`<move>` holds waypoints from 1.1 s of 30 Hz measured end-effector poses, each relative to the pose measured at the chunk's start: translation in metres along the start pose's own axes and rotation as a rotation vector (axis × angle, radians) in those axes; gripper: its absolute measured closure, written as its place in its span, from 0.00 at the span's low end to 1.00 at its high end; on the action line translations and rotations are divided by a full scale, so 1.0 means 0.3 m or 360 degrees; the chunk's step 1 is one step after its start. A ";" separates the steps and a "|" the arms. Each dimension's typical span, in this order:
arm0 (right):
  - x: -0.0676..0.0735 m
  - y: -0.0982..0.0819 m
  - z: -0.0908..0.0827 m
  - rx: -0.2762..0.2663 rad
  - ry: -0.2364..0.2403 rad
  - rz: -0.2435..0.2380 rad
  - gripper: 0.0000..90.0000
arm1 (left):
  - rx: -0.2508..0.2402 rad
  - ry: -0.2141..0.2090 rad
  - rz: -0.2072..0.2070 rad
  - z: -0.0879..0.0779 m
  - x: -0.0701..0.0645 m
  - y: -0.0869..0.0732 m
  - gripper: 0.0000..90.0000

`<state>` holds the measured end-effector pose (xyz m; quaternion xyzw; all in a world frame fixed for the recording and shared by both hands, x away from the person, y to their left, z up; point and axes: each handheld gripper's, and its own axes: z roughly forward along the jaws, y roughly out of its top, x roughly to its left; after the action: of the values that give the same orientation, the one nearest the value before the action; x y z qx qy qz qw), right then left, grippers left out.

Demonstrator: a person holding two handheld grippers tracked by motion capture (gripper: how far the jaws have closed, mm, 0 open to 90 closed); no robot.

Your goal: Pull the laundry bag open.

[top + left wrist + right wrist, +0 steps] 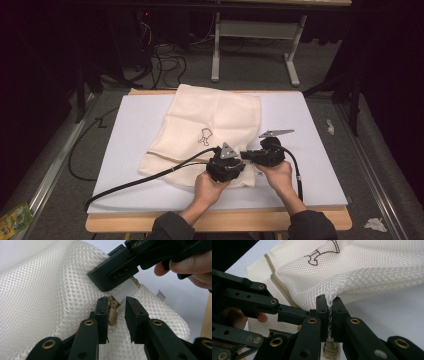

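— What's the setting, from the left?

— Grey carpeted floor with a green packet (15, 218) at the far left and loose black cables (165, 62) beyond the table. The table (320, 220) has a wooden edge and a pale, smooth white board (310, 130) on top. A white desk frame (257, 47) stands behind, and crumpled paper (375, 225) lies on the floor at the right.

— And on the board?

— A cream mesh laundry bag (210, 125), flat, honeycomb-weave, with a small brown embroidered outline (204, 135) and a tan zipper line (279, 285). Whether anything is inside, I cannot tell.

— The left gripper (116, 315)?

— At the bag's near corner, jaws parted around a ribbed tan zipper pull (112, 316), not closed on it.

— The right gripper (329, 315)?

— Just beside the left one, jaws clamped on a bunched fold of the mesh at that same corner.
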<state>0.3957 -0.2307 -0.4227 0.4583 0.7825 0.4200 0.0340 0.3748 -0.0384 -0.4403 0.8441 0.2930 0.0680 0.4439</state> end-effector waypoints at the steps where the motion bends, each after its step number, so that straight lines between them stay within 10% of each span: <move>1: 0.001 0.000 0.000 0.0003 0.0000 0.0003 0.98 | 0.0002 -0.0007 0.0000 0.001 0.002 0.000 0.82; 33: -0.007 -0.021 -0.014 0.0034 0.0004 -0.0022 0.95 | 0.0012 -0.0011 0.0018 -0.005 0.008 0.002 0.97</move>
<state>0.3907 -0.2363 -0.4252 0.4526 0.7902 0.4120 0.0310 0.3764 -0.0362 -0.4393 0.8476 0.2870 0.0666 0.4412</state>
